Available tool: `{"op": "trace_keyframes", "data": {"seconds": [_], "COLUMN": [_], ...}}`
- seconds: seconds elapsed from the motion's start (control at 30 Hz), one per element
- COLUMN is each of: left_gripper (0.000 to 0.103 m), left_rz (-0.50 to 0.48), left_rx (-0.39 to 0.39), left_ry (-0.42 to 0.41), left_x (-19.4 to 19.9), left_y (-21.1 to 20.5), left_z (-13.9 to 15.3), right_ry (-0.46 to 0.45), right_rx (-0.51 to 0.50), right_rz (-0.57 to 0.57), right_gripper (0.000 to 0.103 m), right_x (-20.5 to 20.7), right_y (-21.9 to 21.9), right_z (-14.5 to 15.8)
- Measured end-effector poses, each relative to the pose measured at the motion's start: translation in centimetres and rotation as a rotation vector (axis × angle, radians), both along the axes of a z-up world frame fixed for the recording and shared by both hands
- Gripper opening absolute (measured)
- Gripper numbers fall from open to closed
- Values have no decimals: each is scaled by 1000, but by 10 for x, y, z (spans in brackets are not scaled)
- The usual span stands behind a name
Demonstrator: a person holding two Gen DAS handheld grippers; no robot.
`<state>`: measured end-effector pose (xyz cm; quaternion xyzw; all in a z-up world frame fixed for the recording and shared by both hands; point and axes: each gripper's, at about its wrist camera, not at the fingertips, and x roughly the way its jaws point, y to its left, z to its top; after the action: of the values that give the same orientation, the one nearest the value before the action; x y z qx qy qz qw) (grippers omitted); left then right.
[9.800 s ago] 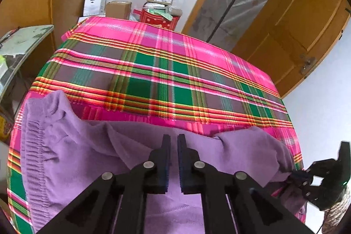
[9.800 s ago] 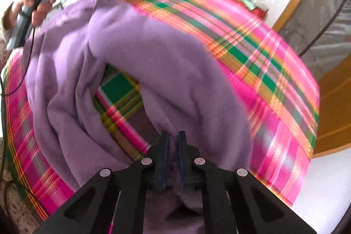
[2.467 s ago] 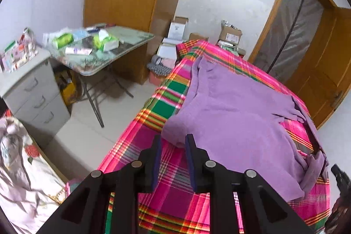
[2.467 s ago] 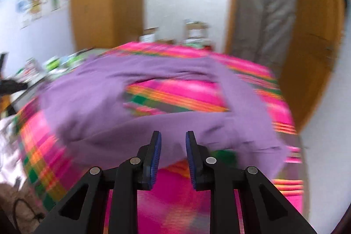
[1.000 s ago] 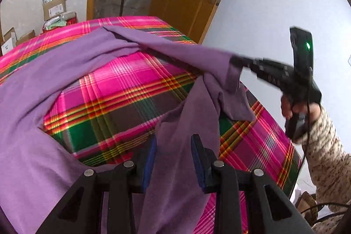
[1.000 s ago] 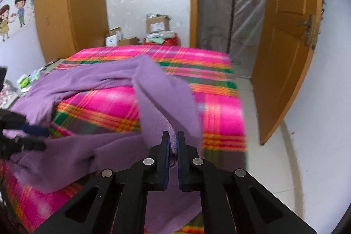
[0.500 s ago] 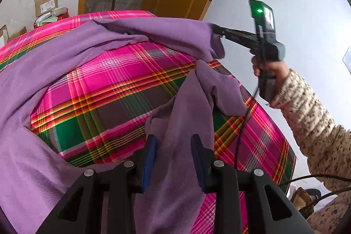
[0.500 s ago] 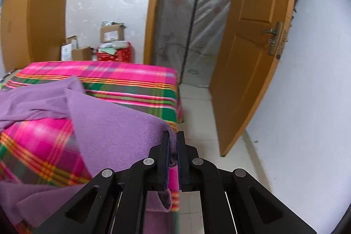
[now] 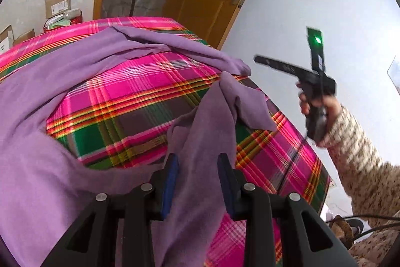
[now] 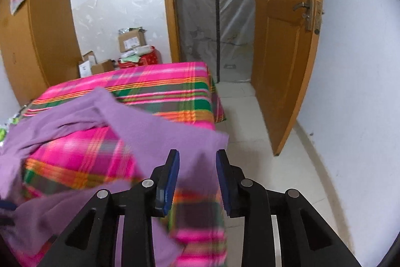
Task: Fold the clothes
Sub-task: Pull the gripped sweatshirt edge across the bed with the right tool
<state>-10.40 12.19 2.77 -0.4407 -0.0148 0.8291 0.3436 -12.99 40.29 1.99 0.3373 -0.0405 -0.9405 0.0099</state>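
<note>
A purple garment (image 9: 50, 167) lies spread on the pink plaid bed cover (image 9: 130, 96), with two long parts that run toward the bed's right edge. My left gripper (image 9: 197, 167) hovers over the nearer long part. Its jaws stand apart and the cloth passes between them without being pinched. In the left wrist view my right gripper (image 9: 260, 59) is in a hand (image 9: 315, 104) off the bed's right side, clear of the farther part's end (image 9: 237, 68). In its own view the right gripper (image 10: 197, 162) has its jaws opening, with the loose purple end (image 10: 175, 131) lying free ahead of them.
A wooden door (image 10: 287, 54) stands ajar beside a doorway hung with plastic sheet (image 10: 215, 16). Cardboard boxes (image 10: 130, 41) and a wardrobe (image 10: 37, 41) are beyond the bed. Pale floor tiles (image 10: 250, 129) run along the bed's right edge. A patterned sleeve (image 9: 362, 167) reaches in at the right.
The right gripper's jaws have parted and let go of the purple end, which now rests on the bed. That gripper has drawn off to the right. The left gripper has stayed put.
</note>
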Motion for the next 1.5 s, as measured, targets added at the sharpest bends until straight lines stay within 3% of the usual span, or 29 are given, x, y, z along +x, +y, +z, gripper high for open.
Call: {"op": "trace_keyframes", "data": {"seconds": [0.13, 0.3, 0.47, 0.67, 0.7, 0.8, 0.83, 1.03, 1.27, 1.5], "left_gripper": [33, 33, 33, 33, 33, 33, 33, 33, 33, 33], "left_rz": [12, 13, 57, 67, 69, 61, 60, 65, 39, 20], "left_rx": [-17, -22, -41, -45, -44, -55, -59, -52, -57, -63], "left_ry": [3, 11, -15, -23, -22, -25, -26, -26, -28, -35], "left_x": [16, 31, 32, 33, 33, 33, 33, 32, 36, 39], "left_y": [-6, -11, -19, -23, -23, -20, -20, -22, -13, -4], "left_z": [-2, -2, -11, -16, -16, -19, -20, -19, -20, -21], "right_ry": [-42, -102, -153, -167, -164, -177, -177, -113, -39, -12], "right_rx": [-89, -117, -111, -100, -94, -87, -91, -80, -61, -35], "right_rz": [31, 52, 0, 35, 35, 32, 38, 47, -67, -159], "right_gripper": [40, 43, 44, 44, 42, 13, 11, 9, 9, 8], "right_x": [43, 84, 90, 87, 86, 83, 83, 91, 113, 126], "right_y": [-10, -33, -42, -57, -58, -59, -59, -48, 0, 38], "right_z": [-10, -30, -45, -48, -47, -49, -49, -31, -2, 8]}}
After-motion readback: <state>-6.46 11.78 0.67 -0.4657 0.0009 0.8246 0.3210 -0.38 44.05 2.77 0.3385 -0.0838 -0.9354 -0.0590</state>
